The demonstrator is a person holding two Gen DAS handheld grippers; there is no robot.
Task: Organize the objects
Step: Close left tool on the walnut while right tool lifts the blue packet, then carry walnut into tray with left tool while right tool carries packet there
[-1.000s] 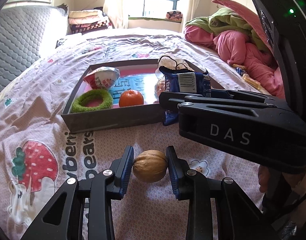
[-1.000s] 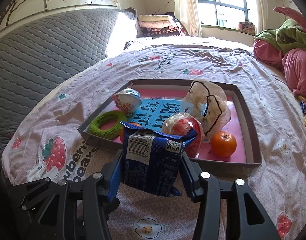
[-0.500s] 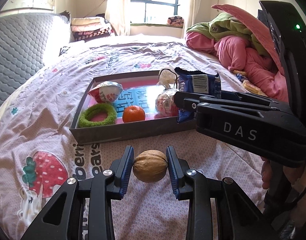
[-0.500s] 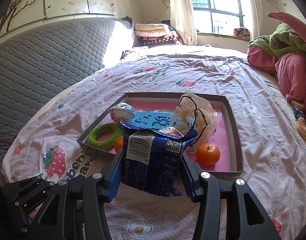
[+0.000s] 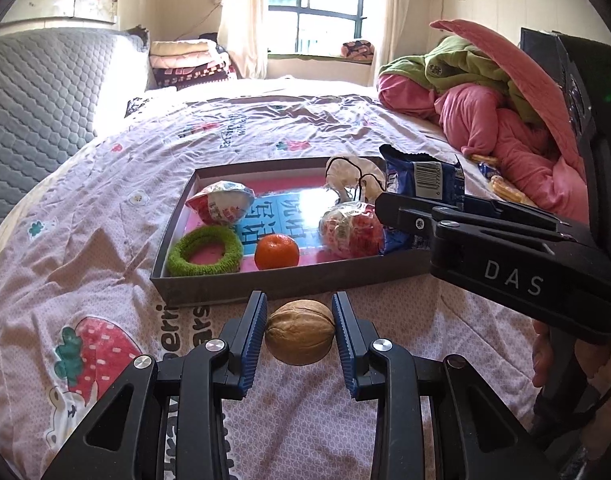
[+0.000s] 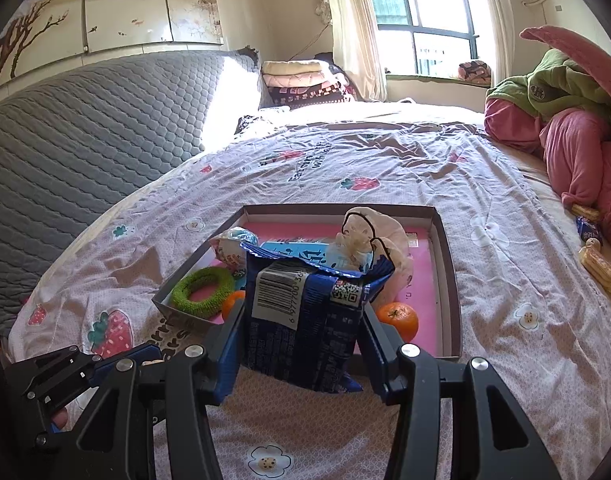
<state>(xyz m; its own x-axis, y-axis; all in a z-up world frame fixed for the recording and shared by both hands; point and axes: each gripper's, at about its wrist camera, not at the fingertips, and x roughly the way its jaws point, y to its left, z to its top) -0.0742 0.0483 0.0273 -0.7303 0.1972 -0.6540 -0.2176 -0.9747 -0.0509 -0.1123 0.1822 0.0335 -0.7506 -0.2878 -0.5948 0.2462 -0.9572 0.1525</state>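
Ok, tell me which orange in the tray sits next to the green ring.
The left orange, just right of the green ring; the other orange sits by the tray's right wall.

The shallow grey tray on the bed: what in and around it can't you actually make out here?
- Right wrist view: the blue foil snack packet in the right gripper hides most of one small orange and the tray's middle.
- Left wrist view: the right gripper covers the tray's right corner.
- Blue printed sheet: glare and items hide much of its lettering.
- Brown walnut: its underside is hidden.
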